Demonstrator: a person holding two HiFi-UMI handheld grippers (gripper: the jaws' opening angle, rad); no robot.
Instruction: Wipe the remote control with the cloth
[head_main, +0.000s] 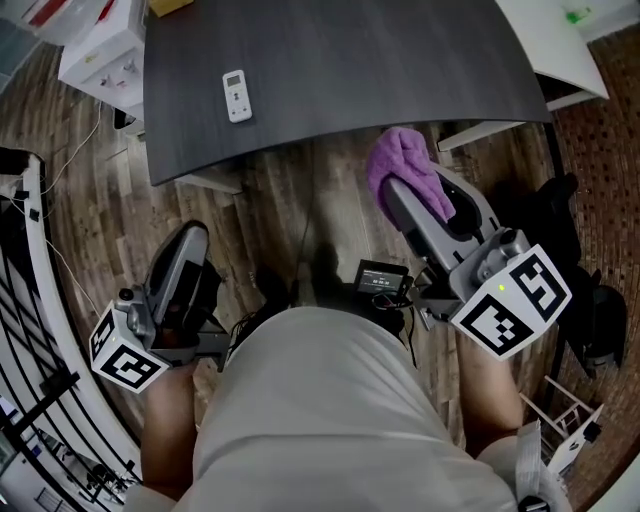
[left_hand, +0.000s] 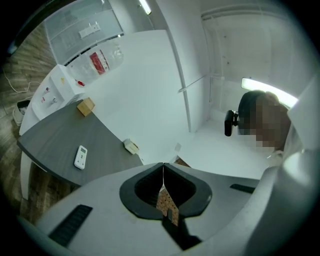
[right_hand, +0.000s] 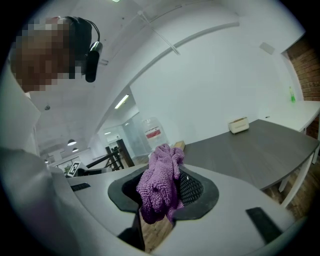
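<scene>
A white remote control lies flat near the left front of the dark grey table; the left gripper view also catches the remote control. My right gripper is shut on a purple cloth, held just off the table's front edge; the bunched purple cloth fills the jaws of my right gripper. My left gripper hangs low at the left over the wooden floor, short of the table. In its own view my left gripper has its jaws pressed together on nothing.
A small beige box and a cardboard cube stand further back on the table. A white cabinet stands left of the table, a white desk at the right. A black rack lines the left side.
</scene>
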